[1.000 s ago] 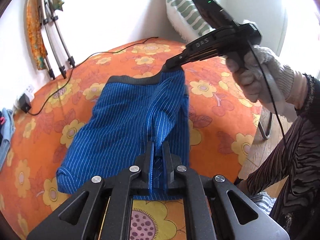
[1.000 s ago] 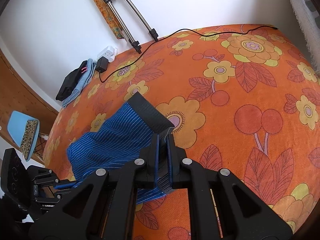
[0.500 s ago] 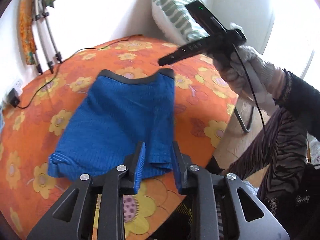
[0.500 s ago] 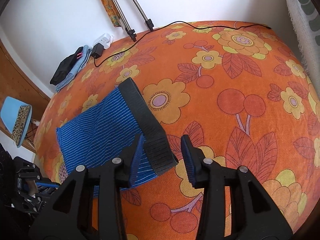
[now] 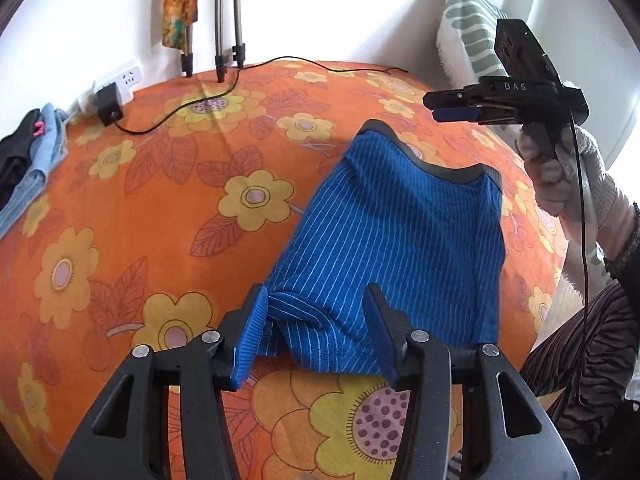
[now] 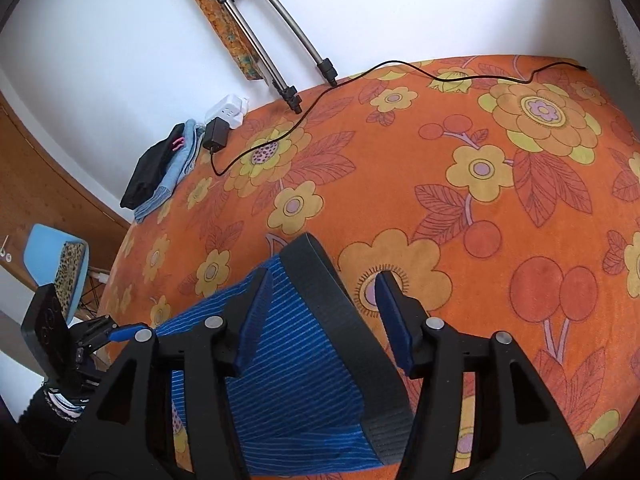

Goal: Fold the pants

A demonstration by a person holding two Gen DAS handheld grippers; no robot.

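Blue pinstriped pants (image 5: pixel 392 240) with a dark grey waistband (image 6: pixel 340 320) lie folded flat on the orange flowered cloth. My left gripper (image 5: pixel 316 336) is open and empty, its fingers either side of the hem end. My right gripper (image 6: pixel 320 320) is open and empty over the waistband end; it also shows in the left wrist view (image 5: pixel 460 106), held above the cloth past the waistband. The left gripper shows small at the lower left of the right wrist view (image 6: pixel 124 332).
A black cable (image 6: pixel 400 72) and charger (image 5: pixel 108 104) lie at the back with a white power strip (image 6: pixel 228 110). Tripod legs (image 5: pixel 228 32) lean on the wall. Folded dark and light-blue clothes (image 6: pixel 160 168) lie at the left edge. A striped pillow (image 5: pixel 468 28) stands back right.
Both grippers were shut on the pants a second ago, holding them up. They have opened and let go, and the pants now lie flat. Both grippers have drawn back.
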